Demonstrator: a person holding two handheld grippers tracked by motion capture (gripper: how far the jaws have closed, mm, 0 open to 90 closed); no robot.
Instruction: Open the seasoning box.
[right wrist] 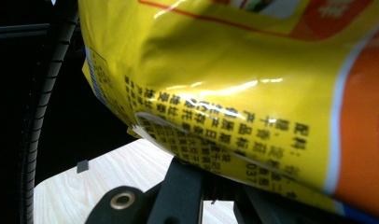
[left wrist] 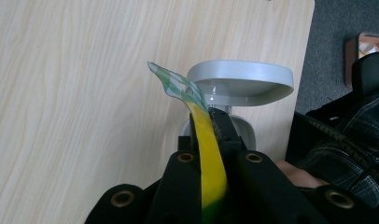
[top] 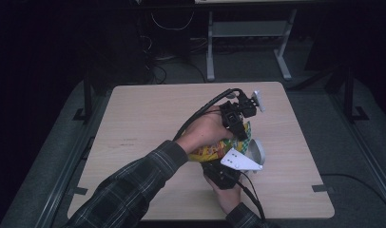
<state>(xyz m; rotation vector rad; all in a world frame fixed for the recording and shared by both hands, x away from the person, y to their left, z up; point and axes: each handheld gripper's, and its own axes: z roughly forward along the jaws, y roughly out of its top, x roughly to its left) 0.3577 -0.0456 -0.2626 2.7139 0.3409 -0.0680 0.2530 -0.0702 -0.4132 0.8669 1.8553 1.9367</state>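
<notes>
A yellow snack bag (top: 209, 152) hangs over the table between both grippers. My left gripper (top: 238, 134) is shut on the bag's top seam, a yellow strip (left wrist: 209, 154) with a green checked tip pinched between the jaws (left wrist: 211, 119). My right gripper (top: 221, 166) comes from below, shut on the lower edge of the bag (right wrist: 234, 70), whose printed yellow and orange face rises right above its jaws (right wrist: 210, 173). A grey bowl (top: 255, 150) stands on the table just right of the bag, directly ahead of the left jaws (left wrist: 239, 77).
The wooden table (top: 148, 118) has bare room to the left and back. Its right edge (left wrist: 308, 56) runs close behind the bowl. Black cables trail from both grippers. A grey desk frame (top: 248, 42) stands on the floor beyond.
</notes>
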